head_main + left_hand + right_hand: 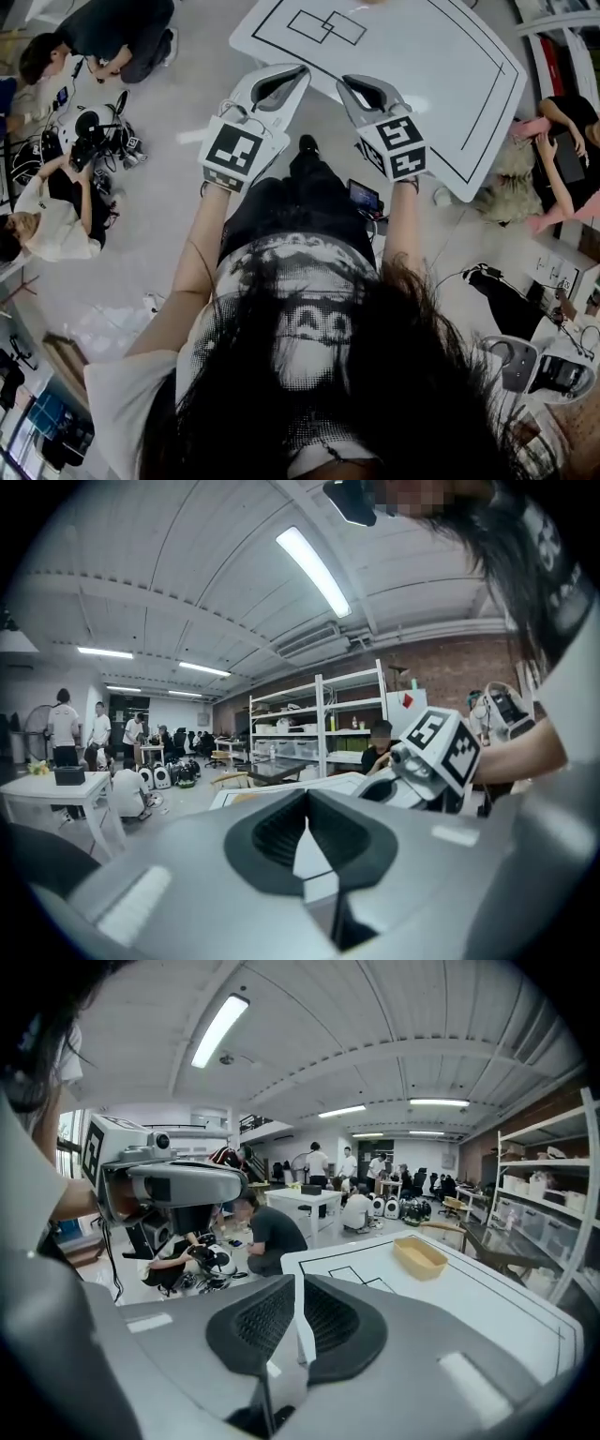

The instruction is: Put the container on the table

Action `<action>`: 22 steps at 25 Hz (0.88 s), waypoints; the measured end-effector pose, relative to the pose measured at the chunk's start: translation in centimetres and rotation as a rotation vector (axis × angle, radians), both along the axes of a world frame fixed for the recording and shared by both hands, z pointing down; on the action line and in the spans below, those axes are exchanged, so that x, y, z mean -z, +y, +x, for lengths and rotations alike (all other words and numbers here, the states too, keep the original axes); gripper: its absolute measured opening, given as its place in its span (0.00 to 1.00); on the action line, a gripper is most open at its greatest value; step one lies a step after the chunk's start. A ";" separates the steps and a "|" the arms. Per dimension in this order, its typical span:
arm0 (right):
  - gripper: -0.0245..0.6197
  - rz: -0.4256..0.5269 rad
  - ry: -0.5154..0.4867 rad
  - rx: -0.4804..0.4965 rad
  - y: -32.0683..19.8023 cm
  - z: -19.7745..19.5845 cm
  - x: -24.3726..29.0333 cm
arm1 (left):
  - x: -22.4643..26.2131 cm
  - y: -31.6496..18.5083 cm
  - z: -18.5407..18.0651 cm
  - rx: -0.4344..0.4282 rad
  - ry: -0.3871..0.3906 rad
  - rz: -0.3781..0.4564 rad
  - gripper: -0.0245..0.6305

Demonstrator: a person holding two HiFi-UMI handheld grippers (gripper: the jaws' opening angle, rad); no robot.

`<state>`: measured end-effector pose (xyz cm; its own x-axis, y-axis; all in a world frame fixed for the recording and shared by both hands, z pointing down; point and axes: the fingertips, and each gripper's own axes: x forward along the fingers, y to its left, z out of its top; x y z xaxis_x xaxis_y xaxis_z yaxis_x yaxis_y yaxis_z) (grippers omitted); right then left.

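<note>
A shallow tan container [420, 1257] sits on the white table [487, 1312] with black marked lines, well beyond my right gripper [298, 1283]. In the head view the table [422, 66] lies just ahead of both grippers, and the container is out of sight there. My left gripper [298, 73] and right gripper [347, 84] are held side by side at the table's near corner, above the floor. Each has its jaws closed together with nothing between them. The left gripper view shows its own closed jaws [306, 799] and the right gripper's marker cube [445, 747] beside it.
People sit on the floor at the left around camera gear [94, 136]. Another person [553, 159] sits to the right of the table. A spare gripper [511, 361] lies low right. Metal shelving [319, 724] and white tables [305, 1199] stand farther off.
</note>
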<state>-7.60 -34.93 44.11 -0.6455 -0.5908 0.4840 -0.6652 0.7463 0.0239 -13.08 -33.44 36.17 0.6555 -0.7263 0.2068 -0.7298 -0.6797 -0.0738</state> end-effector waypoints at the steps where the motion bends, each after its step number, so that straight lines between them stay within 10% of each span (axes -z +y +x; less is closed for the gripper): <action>1: 0.09 -0.004 -0.009 -0.009 1.4 -0.3 -0.1 | -0.2 1.3 -0.2 -0.007 0.001 -0.002 0.04; 22: 0.06 0.060 -0.071 -0.072 16.0 3.8 3.8 | 0.8 16.6 4.9 -0.074 -0.005 -0.024 0.04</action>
